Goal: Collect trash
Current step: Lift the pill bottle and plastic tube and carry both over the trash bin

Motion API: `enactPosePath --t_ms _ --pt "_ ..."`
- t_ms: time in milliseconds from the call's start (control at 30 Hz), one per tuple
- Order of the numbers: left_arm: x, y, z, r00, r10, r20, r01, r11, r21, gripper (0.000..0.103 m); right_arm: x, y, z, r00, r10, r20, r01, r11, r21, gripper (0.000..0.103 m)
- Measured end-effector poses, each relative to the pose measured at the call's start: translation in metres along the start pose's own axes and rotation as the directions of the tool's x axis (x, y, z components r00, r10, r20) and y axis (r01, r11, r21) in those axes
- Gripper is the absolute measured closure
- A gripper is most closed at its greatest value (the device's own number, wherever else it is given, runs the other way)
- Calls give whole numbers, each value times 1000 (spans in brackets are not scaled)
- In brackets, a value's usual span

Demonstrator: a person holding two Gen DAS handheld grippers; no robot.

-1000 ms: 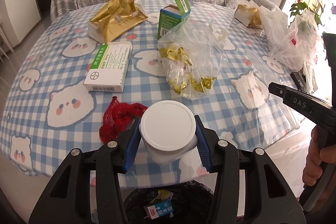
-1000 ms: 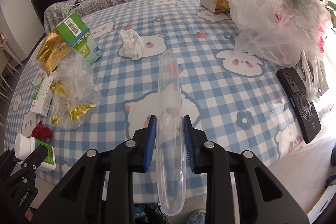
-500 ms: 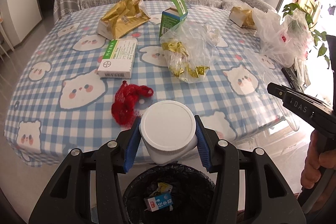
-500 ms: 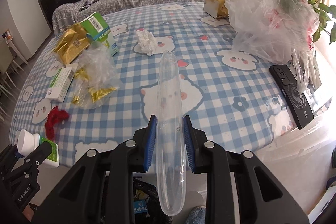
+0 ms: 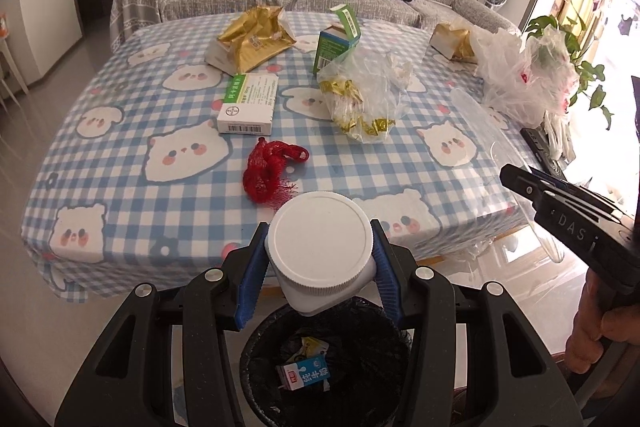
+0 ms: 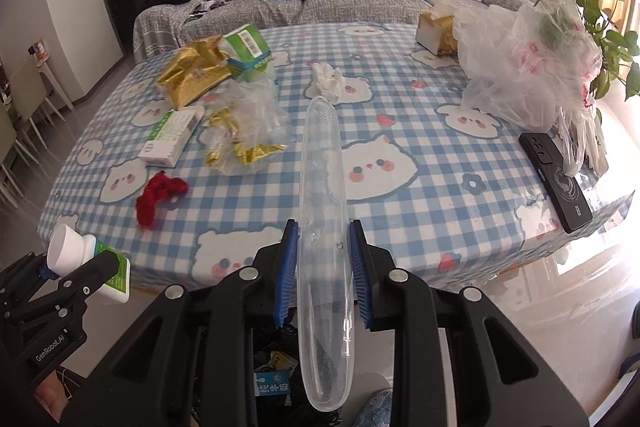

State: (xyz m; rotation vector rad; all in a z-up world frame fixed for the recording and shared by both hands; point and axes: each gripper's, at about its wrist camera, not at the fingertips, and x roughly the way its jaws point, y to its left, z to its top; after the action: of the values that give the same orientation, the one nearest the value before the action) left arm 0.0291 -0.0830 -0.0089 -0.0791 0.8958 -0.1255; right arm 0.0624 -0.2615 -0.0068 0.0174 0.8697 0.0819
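**Both grippers loaded, held over the bin**

Left gripper point(image 5: 320, 269) was clamped on a white bottle point(image 5: 322, 251), blue pads on either side just under its round ribbed cap. The right wrist view showed a green label on the bottle body; text too small to read. The bottle sat directly above the black-lined trash bin point(image 5: 384, 343) on the floor in front of the table.

Right gripper point(image 6: 324, 269) was clenched on a long clear plastic tube point(image 6: 324, 211), held about mid-length, one end reaching out over the table, the other hanging down over the bin. In the left view its body read "DAS"; a hand point(image 5: 600, 331) gripped its handle. The left unit's body read "GenRobot.AI" in the right view.

In the bin: a blue and white milk carton point(image 5: 304, 375) with Chinese print, plus a yellow scrap.

On the checked blue tablecloth point(image 5: 120, 187) with cartoon animals:
- white and green medicine box point(image 5: 249, 103), Bayer cross logo and barcode on the near end
- red mesh net point(image 5: 272, 169), near the table edge
- clear bag with gold wrappers point(image 5: 362, 99)
- gold foil bag point(image 5: 252, 39)
- opened green and teal carton point(image 5: 336, 41), barcode on the flap
- crumpled tissue point(image 6: 326, 79)
- black phone point(image 6: 556, 181) at the right edge, beside bunched clear bags point(image 6: 524, 67)
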Motion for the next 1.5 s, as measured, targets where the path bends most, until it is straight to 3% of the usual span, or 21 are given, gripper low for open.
enactPosePath --t_ms 267,600,933,1233,1500 --pt "-24 10 -15 1000 10 27 -10 1000 2 55 -19 26 -21 1000 21 19 -20 999 -48 78" --pt "-34 32 -53 999 39 0 -39 999 -22 55 -29 48 -56 999 49 1 -48 996 -71 78" --pt "-51 31 -81 999 37 0 -37 999 -18 55 -38 58 -96 997 77 -13 -78 994 -72 78" --pt "-44 42 -115 999 33 -32 -35 996 -78 55 -36 68 -132 996 84 -43 -88 991 -105 78" --pt "-15 42 -149 995 34 -95 -43 995 -95 55 -8 76 -159 991 85 -101 -99 985 -142 78"
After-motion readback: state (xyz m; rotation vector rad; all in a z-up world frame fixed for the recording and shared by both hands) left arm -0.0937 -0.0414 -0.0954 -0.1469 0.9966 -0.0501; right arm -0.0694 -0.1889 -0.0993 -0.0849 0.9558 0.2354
